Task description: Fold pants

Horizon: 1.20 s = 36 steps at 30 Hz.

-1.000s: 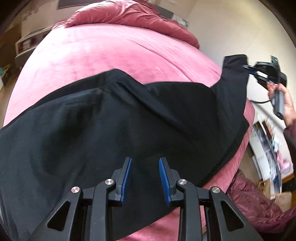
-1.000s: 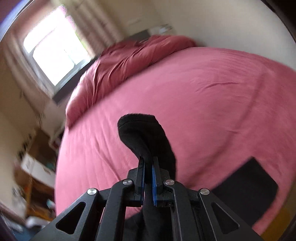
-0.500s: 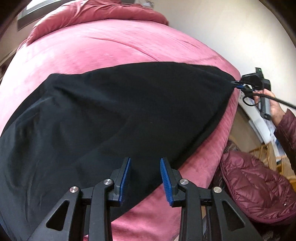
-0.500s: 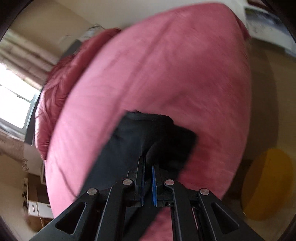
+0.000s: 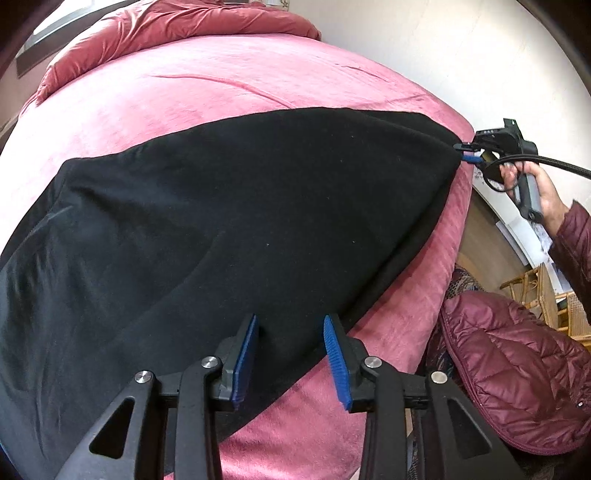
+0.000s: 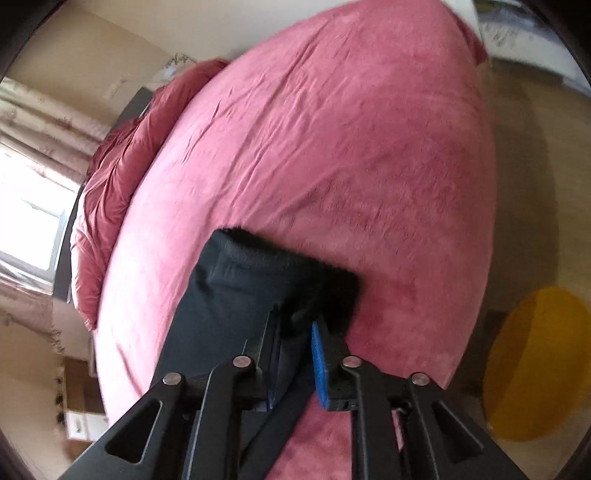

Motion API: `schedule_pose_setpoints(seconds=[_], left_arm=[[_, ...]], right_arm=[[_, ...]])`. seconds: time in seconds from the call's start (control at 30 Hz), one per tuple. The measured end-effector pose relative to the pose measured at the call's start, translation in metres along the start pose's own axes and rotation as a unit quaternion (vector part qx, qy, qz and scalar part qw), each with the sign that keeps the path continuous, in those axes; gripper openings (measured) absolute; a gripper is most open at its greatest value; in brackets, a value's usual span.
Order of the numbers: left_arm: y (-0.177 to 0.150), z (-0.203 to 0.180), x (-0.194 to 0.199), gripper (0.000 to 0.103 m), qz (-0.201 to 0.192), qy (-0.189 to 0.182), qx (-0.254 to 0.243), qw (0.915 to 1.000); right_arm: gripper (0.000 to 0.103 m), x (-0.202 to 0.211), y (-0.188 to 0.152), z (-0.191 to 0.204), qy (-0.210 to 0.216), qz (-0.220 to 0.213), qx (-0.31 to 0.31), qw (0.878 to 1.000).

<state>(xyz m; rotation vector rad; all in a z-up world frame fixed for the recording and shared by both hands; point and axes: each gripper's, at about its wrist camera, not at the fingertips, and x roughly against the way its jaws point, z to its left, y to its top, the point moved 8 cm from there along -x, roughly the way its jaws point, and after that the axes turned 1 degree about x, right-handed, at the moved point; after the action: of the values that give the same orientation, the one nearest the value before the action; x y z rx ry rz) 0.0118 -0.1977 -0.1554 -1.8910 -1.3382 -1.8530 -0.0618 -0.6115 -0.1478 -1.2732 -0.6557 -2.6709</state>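
Black pants (image 5: pixel 240 206) lie spread flat across the pink bed (image 5: pixel 221 81). My left gripper (image 5: pixel 290 321) hovers over their near edge; its jaws are opening, and the cloth lies below the blue pads, not pinched. At the far right corner of the pants a hand (image 5: pixel 546 192) holds my right gripper (image 5: pixel 467 153). In the right wrist view that gripper (image 6: pixel 295 321) has its jaws opening, with the pants' end (image 6: pixel 251 273) loose between them and resting on the bed (image 6: pixel 332 147).
A bunched red duvet (image 5: pixel 166 22) lies at the head of the bed. A maroon puffer jacket (image 5: pixel 509 369) sits beside the bed's right edge, wicker furniture behind it. A yellow round thing (image 6: pixel 535 362) lies on the floor past the bed corner.
The right gripper carried the pants' corner down and outward, so the raised cloth now lies flat. Its shut jaws have parted. The left jaws have widened a little.
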Motion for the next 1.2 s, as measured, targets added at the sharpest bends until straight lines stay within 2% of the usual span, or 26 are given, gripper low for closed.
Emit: schedule_pose_setpoints(seconds=[0.07, 0.2, 0.3, 0.4, 0.53, 0.6, 0.63, 0.67, 0.73, 0.77, 0.8, 0.9, 1.07, 1.2], left_arm=[[-0.002, 0.003, 0.004, 0.042, -0.008, 0.0, -0.002, 1.0], [-0.01, 0.008, 0.004, 0.043, -0.011, 0.003, -0.007, 0.9999], [-0.012, 0.009, 0.006, 0.044, -0.021, 0.003, -0.011, 0.9997], [-0.013, 0.008, 0.01, 0.044, -0.026, -0.003, -0.011, 0.9996], [-0.015, 0.003, 0.017, 0.044, -0.037, -0.021, -0.019, 0.9989], [-0.016, 0.003, 0.015, 0.044, -0.032, -0.014, -0.028, 0.999], [-0.016, 0.004, 0.012, 0.044, -0.03, -0.012, -0.031, 0.999], [-0.016, 0.005, 0.01, 0.043, -0.031, -0.01, -0.03, 0.999], [-0.013, 0.006, 0.009, 0.043, -0.031, -0.022, -0.025, 0.999], [-0.012, 0.007, 0.01, 0.037, -0.034, -0.027, -0.023, 0.9988], [-0.011, 0.007, 0.01, 0.019, -0.035, -0.03, -0.022, 0.9987], [-0.012, 0.016, 0.01, 0.005, -0.034, -0.026, -0.014, 0.999], [-0.02, 0.021, 0.02, 0.002, -0.033, -0.056, 0.006, 0.9978], [-0.027, 0.028, 0.024, 0.002, -0.025, -0.069, 0.028, 0.9969]], right_arm=[[0.048, 0.008, -0.014, 0.006, 0.004, 0.009, 0.027, 1.0], [0.05, 0.013, -0.071, 0.037, 0.067, 0.07, 0.071, 0.993], [0.05, 0.009, -0.113, 0.061, 0.096, 0.112, 0.104, 0.984], [0.05, -0.002, -0.139, 0.075, 0.108, 0.133, 0.113, 0.979], [0.042, -0.013, -0.167, 0.085, 0.109, 0.16, 0.122, 0.973], [0.042, -0.017, -0.177, 0.088, 0.101, 0.167, 0.127, 0.973], [0.037, -0.018, -0.18, 0.089, 0.099, 0.165, 0.127, 0.973], [0.025, -0.02, -0.181, 0.09, 0.097, 0.164, 0.129, 0.973], [0.014, -0.024, -0.186, 0.091, 0.079, 0.166, 0.143, 0.972], [0.01, -0.025, -0.187, 0.092, 0.075, 0.164, 0.148, 0.972], [0.009, -0.026, -0.185, 0.098, 0.075, 0.161, 0.153, 0.972], [0.008, -0.019, -0.176, 0.111, 0.078, 0.152, 0.171, 0.97], [0.007, 0.005, -0.172, 0.114, 0.076, 0.142, 0.2, 0.967], [0.007, -0.014, -0.178, 0.093, 0.052, 0.161, 0.186, 0.968]])
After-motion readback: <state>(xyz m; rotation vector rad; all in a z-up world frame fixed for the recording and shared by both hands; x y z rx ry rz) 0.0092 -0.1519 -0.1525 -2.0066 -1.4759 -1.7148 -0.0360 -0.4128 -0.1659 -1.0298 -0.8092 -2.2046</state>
